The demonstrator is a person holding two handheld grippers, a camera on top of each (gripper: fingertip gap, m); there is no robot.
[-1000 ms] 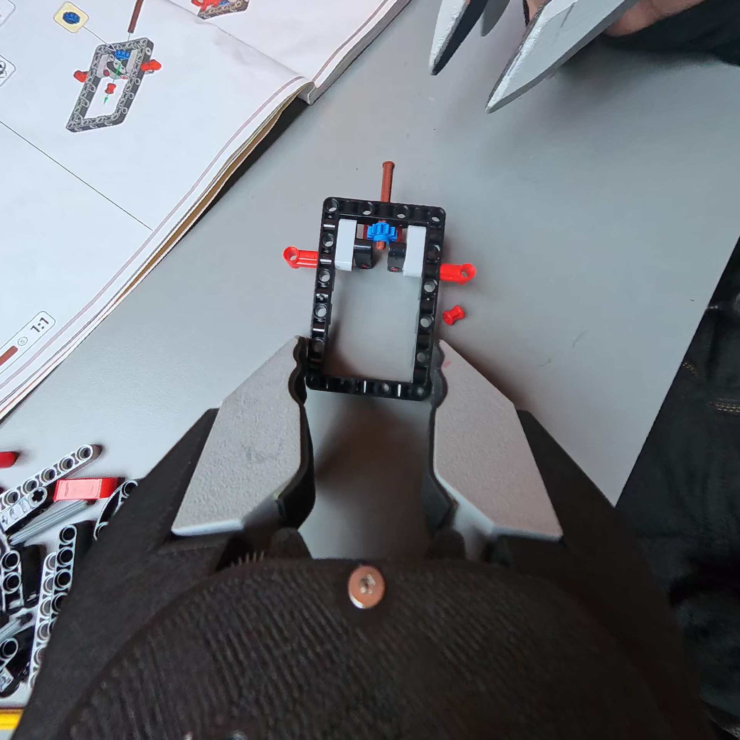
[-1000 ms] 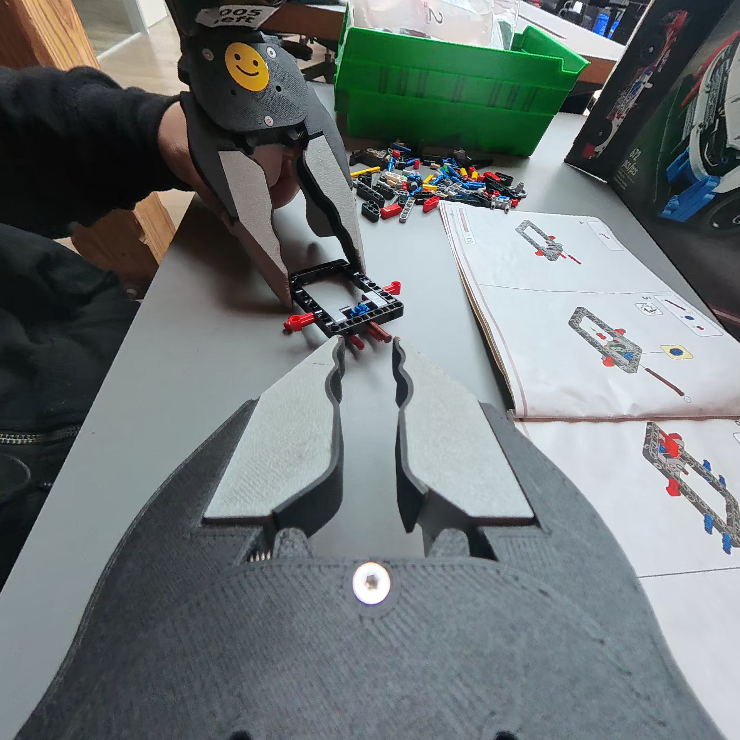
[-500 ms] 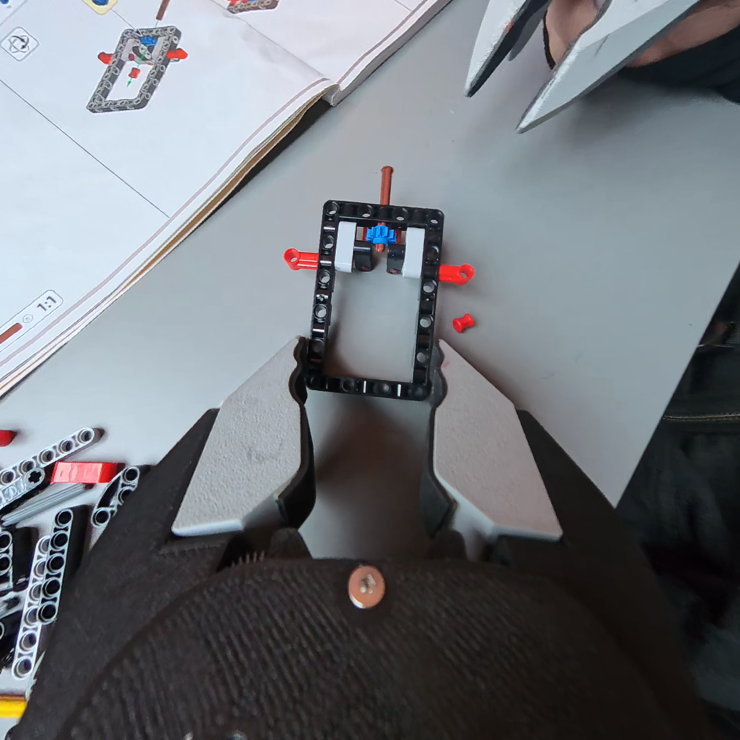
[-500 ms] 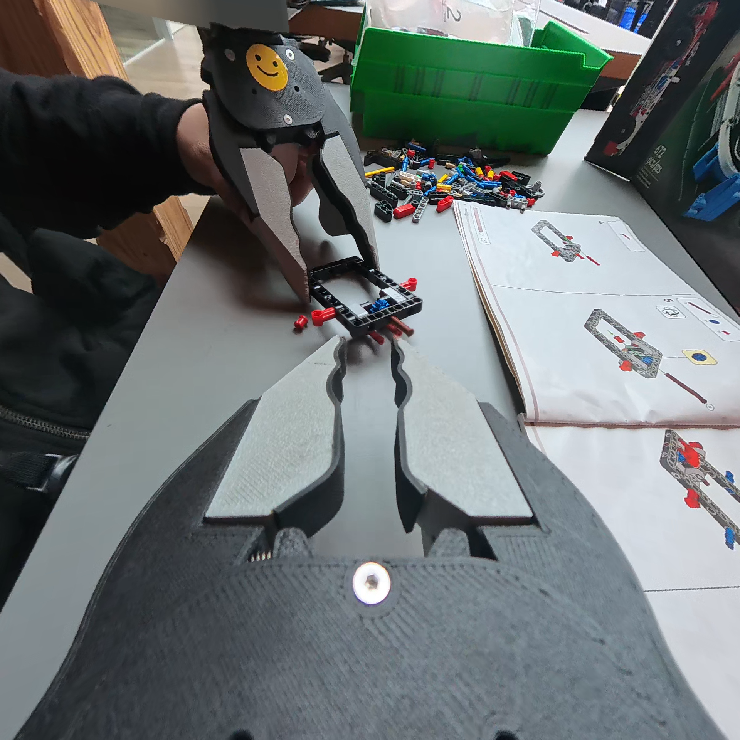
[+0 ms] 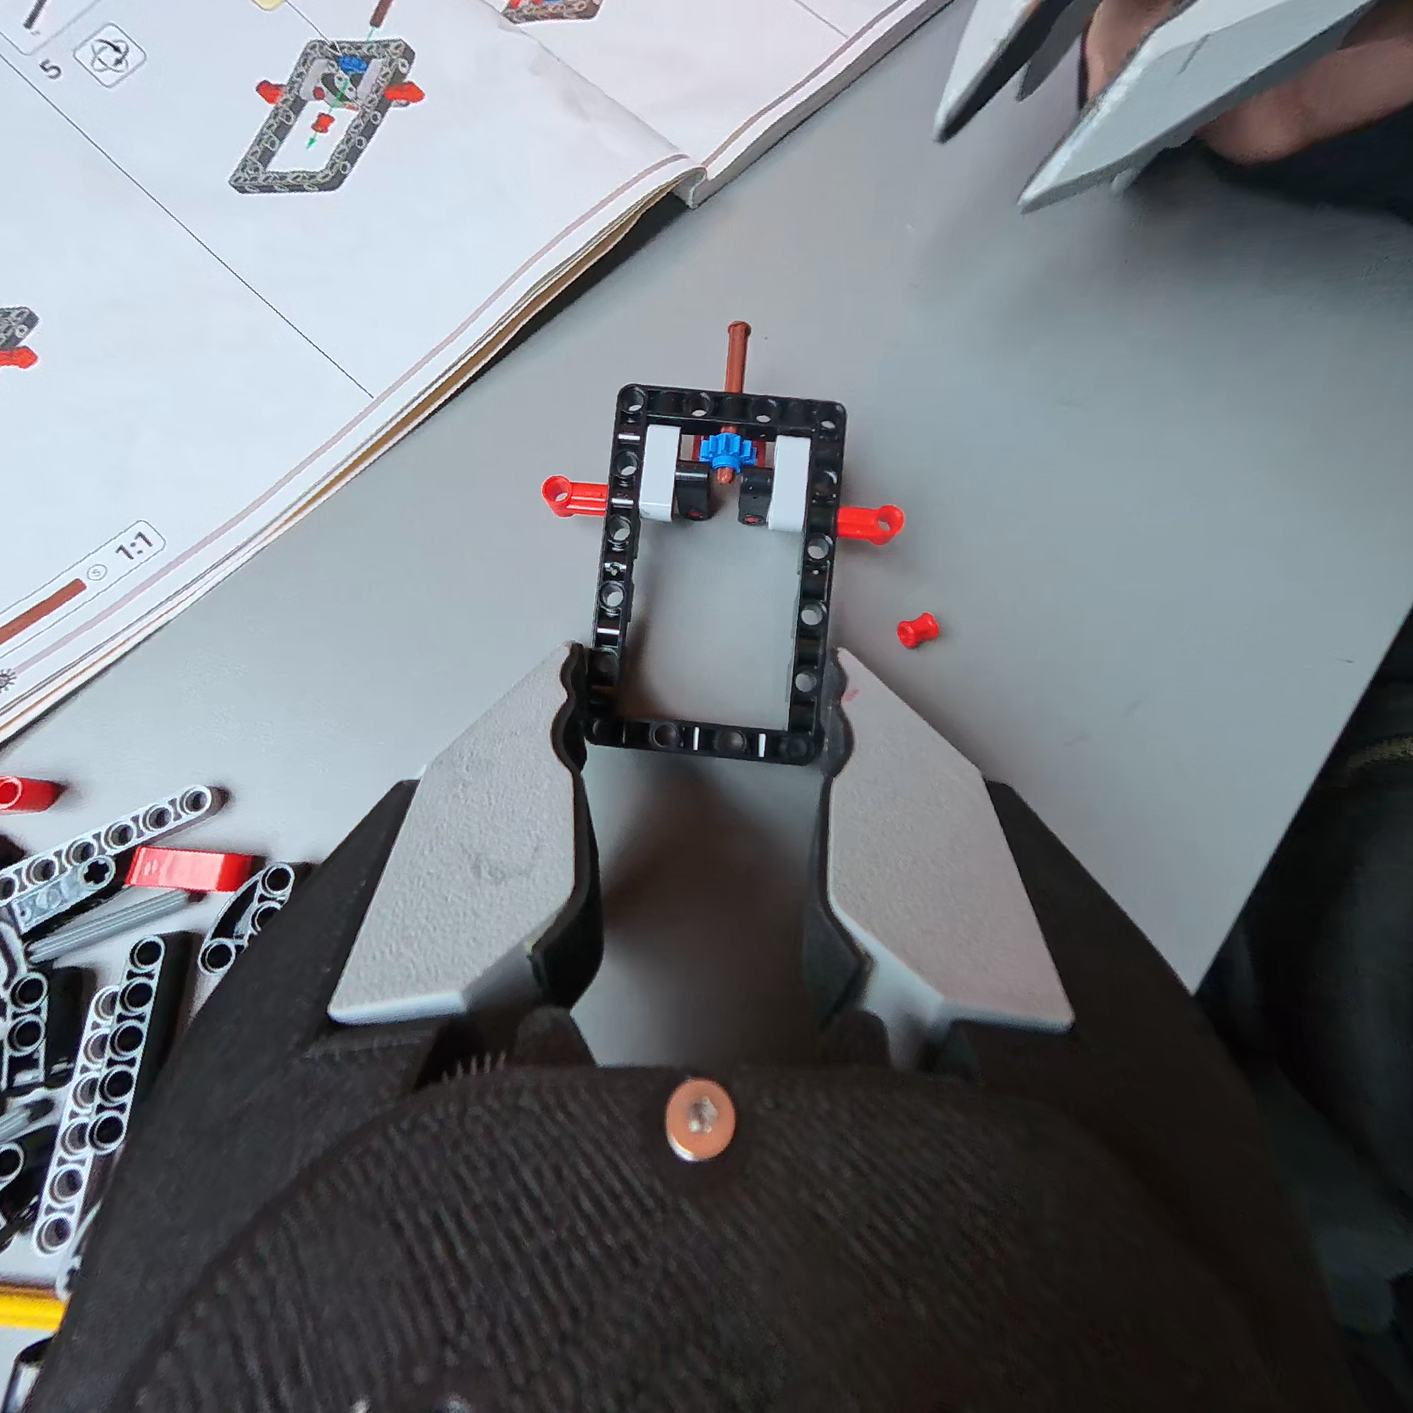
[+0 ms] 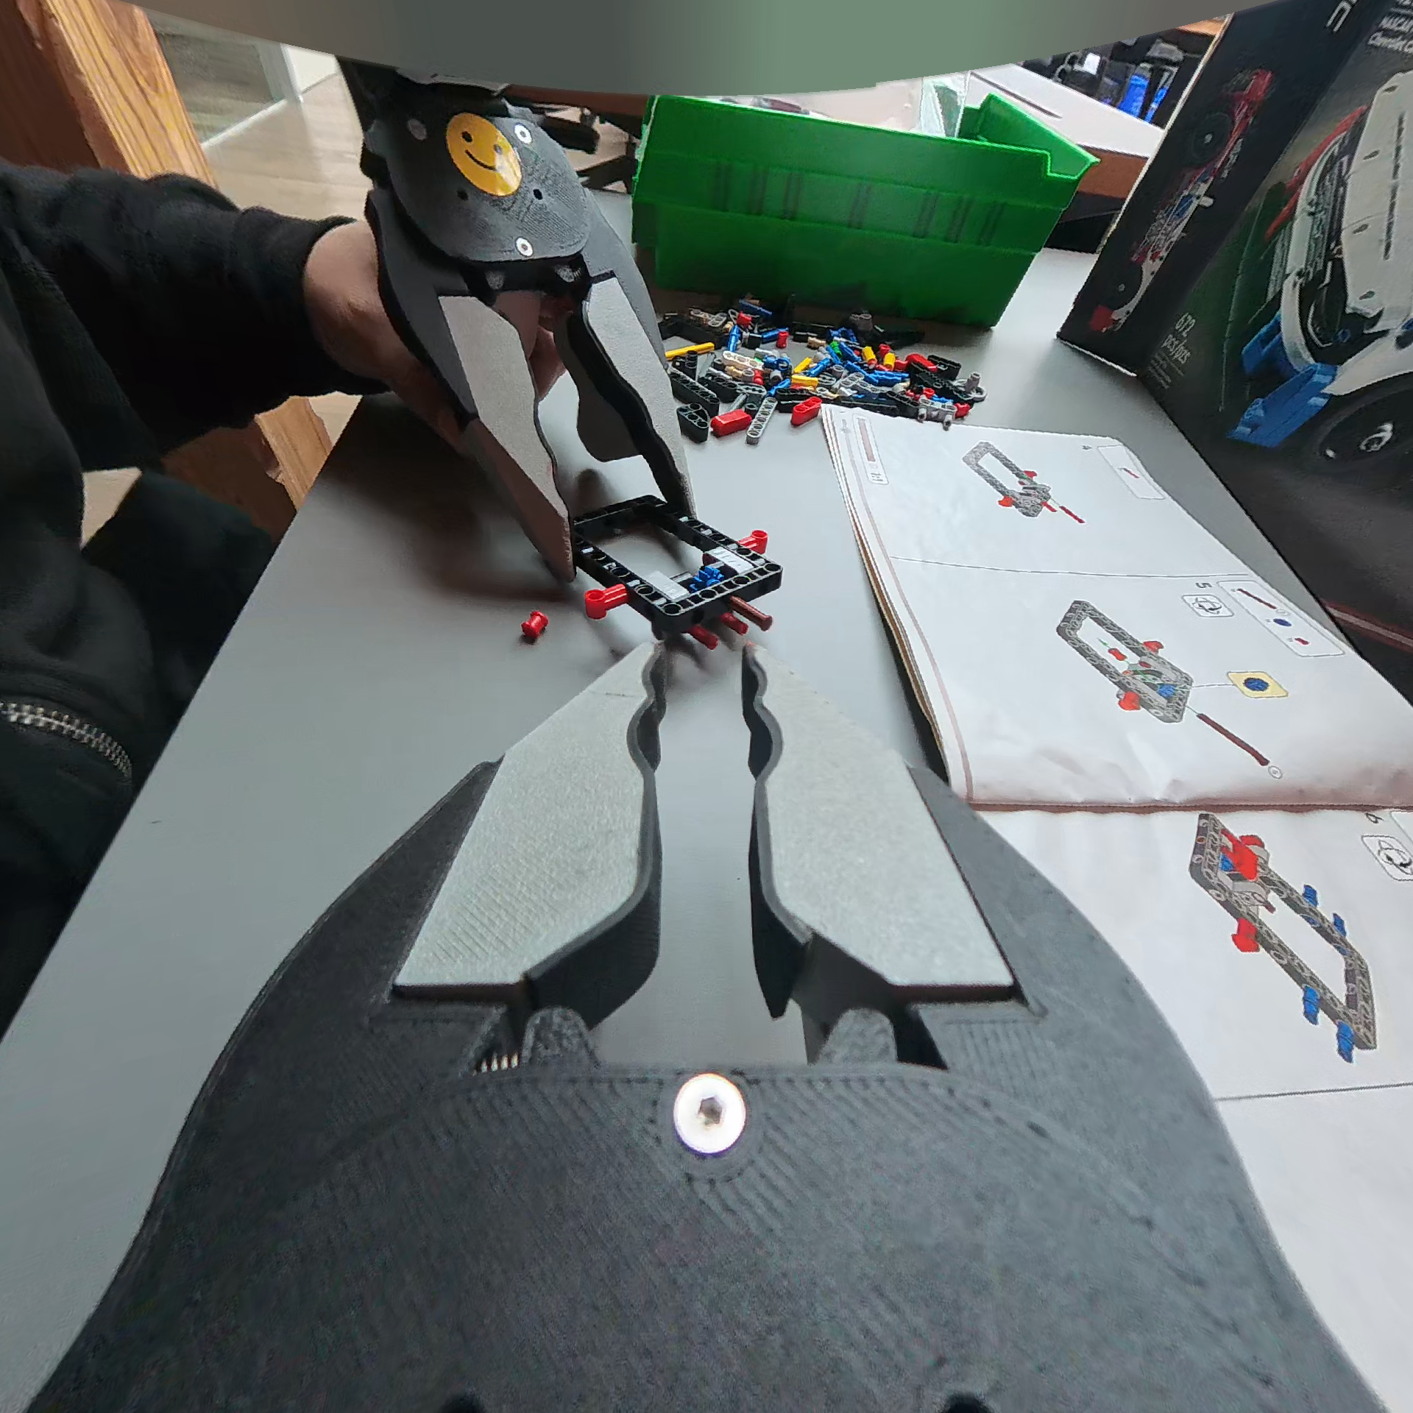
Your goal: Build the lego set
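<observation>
While the left gripper (image 5: 703,692) clamps the near end of the black Technic frame (image 5: 722,566) flat on the grey table (image 5: 1070,459), a loose red pin (image 5: 917,631) lies beside it near the table's edge. Right gripper (image 6: 700,657) hovers just short of the frame's brown axle (image 6: 753,614), jaws narrowly parted, holding nothing.

Green bin (image 6: 849,206), wooden furniture (image 6: 99,99)

Black frame (image 5: 719,566) with holes along its rim, carrying a blue gear (image 5: 722,451), a brown rod (image 5: 738,355), red pins (image 5: 868,524) and pale grey, perhaps white, blocks (image 5: 659,483). Loose red piece (image 5: 916,630) on grey table (image 5: 1070,474). Green bin (image 6: 849,206); yellow smiley sticker (image 6: 483,153) on the dark gripper (image 6: 627,527).
</observation>
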